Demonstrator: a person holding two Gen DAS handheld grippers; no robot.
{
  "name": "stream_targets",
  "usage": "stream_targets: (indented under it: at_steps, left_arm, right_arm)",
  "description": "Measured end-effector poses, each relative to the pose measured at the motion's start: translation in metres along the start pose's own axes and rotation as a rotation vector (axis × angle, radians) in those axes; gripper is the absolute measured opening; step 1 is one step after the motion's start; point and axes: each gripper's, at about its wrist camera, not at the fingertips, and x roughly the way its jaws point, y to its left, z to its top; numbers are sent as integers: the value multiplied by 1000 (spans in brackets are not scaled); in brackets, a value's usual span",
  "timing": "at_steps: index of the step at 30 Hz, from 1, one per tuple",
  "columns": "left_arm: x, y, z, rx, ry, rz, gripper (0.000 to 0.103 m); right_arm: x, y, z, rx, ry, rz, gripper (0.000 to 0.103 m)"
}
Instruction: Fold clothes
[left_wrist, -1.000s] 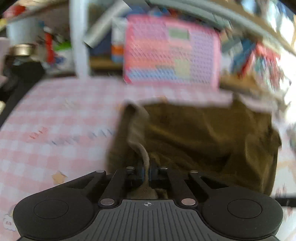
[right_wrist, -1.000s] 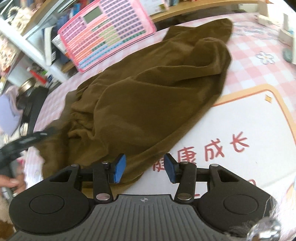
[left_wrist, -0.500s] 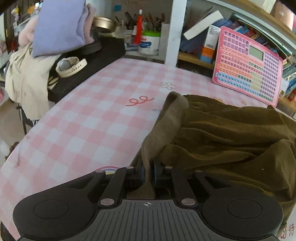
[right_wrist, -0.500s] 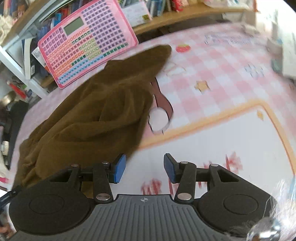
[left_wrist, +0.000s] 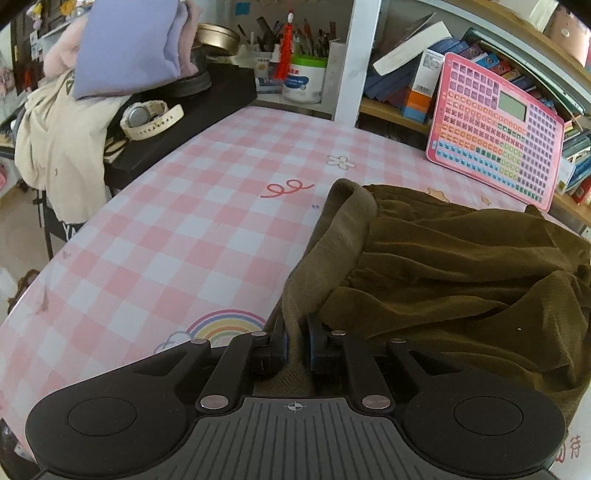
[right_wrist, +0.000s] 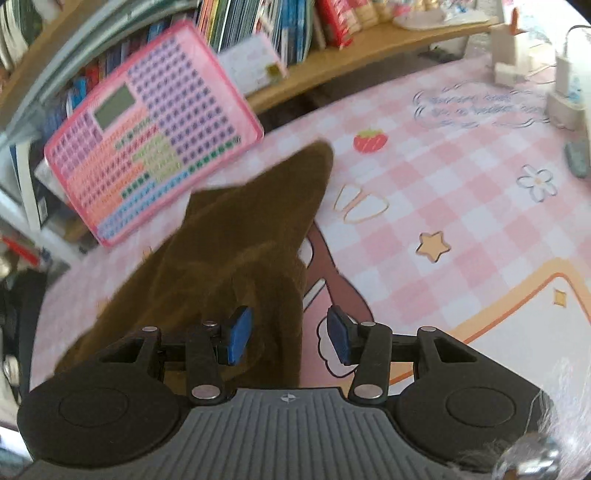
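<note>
Left-wrist and right-wrist views of a fold in progress. The olive-brown garment (left_wrist: 454, 266) lies bunched on the pink checked tablecloth (left_wrist: 177, 236), toward the shelf side, with the pink keypad toy (left_wrist: 495, 129) propped just behind it. The left gripper (left_wrist: 295, 349) has its narrow jaws around the ribbed edge band (left_wrist: 332, 236) of the garment; the gap between the pads is slight and the cloth fills it, so the hold reads as a light pinch rather than a firm clench. The right gripper (right_wrist: 291, 334) stands with its blue pads (right_wrist: 240, 334) apart, hovering over the garment's near edge and gripping nothing; the right-wrist view is blurred, so whether a pad brushes the fabric cannot be told. Likely failures from here: the band may slip out of the loose left pinch if that hand pulls or lifts, dropping the edge and losing the fold line; a pull by one hand alone may drag the whole heap across the cloth, deepening the wrinkles; the right jaws, closing on this thick heap, may catch several layers instead of one edge; a wide sweep toward the shelf could knock over the leaning keypad toy.
</note>
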Motion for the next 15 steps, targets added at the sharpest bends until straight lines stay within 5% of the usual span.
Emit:
stream_targets:
  at_steps: [8,10,11,12,15]
  left_arm:
    - [-1,1,-2,-14,-7,-5,14]
    - [-1,1,-2,-17,-5,-4,14]
    - [-1,1,-2,-16,-3,-4,14]
    - [0,1,-1,-14,-1,-4,14]
    - [1,1,1,-15,6,-9,14]
  right_arm:
    - [32,8,6,44,71,12,46]
    - [37,8,2,57,80,26,38]
    - [38,9,0,58,86,38,16]
    - [37,9,-2,58,87,47,8]
    - [4,5,-3,73,-1,85,6]
